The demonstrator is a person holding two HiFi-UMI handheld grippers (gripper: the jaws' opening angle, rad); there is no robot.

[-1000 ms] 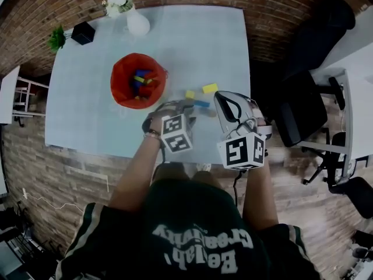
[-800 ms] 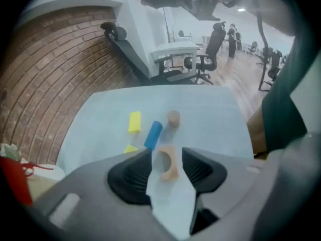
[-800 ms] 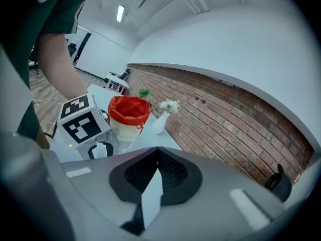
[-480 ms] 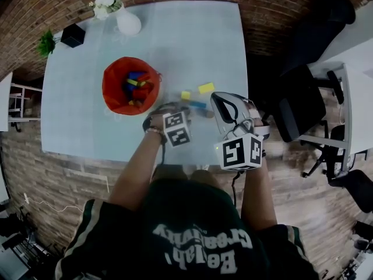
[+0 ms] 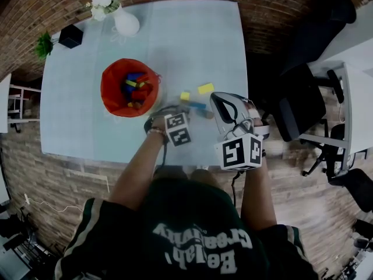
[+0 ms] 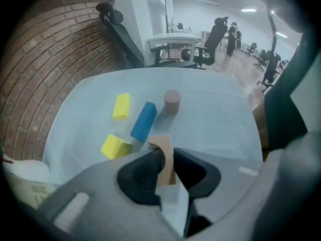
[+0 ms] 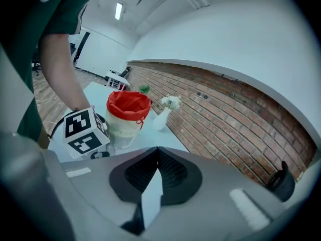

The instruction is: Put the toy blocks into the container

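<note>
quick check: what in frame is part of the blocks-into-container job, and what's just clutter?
Job:
- red container, blocks already inside
- tan block, gripped by the left gripper, whose jaws have just been closing on it
- blue block, long yellow block, short yellow block, tan cylinder, all loose on the table

Lying about:
- vase of flowers
- small potted plant
- office chairs
</note>
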